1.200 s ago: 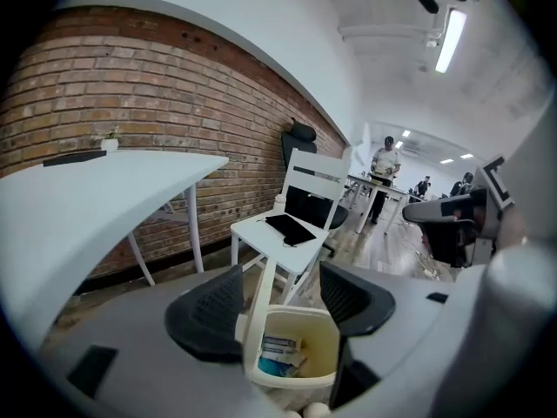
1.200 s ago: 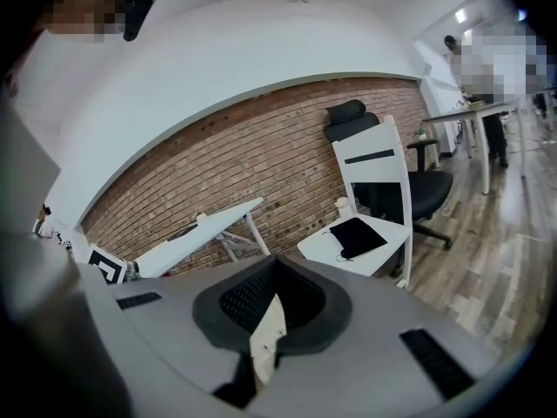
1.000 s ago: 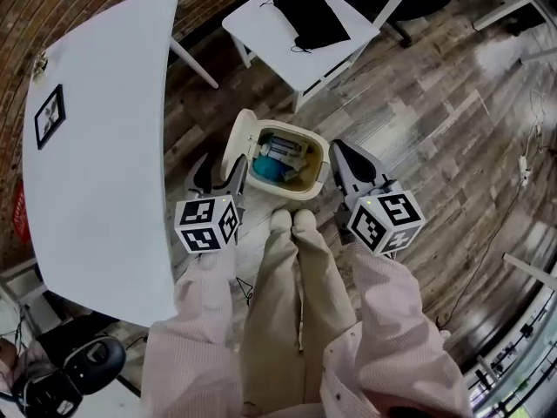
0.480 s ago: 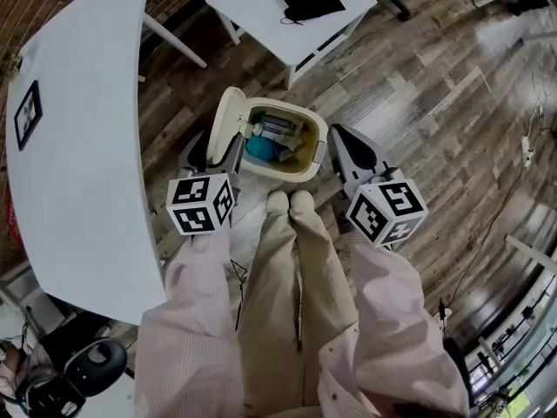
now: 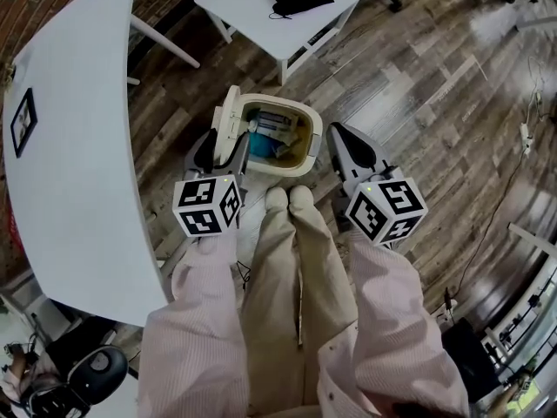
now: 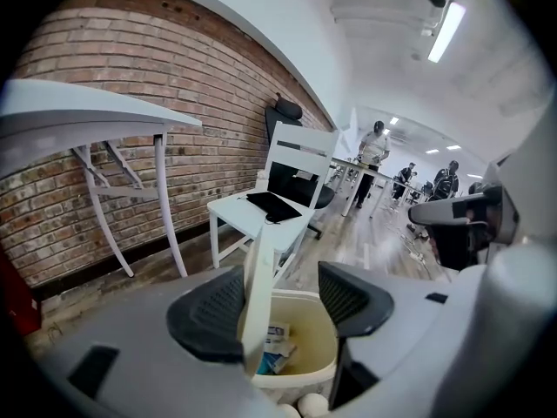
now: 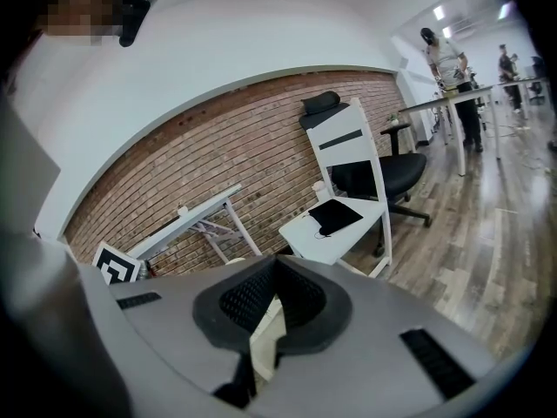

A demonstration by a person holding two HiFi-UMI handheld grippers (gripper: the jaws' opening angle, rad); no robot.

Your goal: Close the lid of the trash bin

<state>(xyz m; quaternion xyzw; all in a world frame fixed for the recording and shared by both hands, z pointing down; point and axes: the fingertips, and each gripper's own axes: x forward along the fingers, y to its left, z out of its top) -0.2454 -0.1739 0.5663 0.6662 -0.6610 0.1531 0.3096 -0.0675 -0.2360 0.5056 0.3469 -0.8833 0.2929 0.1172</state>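
A white table [image 5: 78, 146] fills the left side, over the wood-plank floor [image 5: 409, 77]. Just beside its edge the left gripper [image 5: 219, 155] hangs low with its jaws spread, and the lid [image 5: 230, 116] stands upright between them, close against the left jaw with a gap on the other side. The lid is hinged at the left rim of the cream trash bin [image 5: 311, 142], which sits on the floor right in front of the person's shoes [image 5: 290, 197] and is wide open, with blue and white packaging [image 5: 265, 142] inside. Beyond it stands a white chair [image 5: 261, 16]. To the right of the bin, the right gripper [image 5: 346, 151] is clenched on nothing, clear of the rim.
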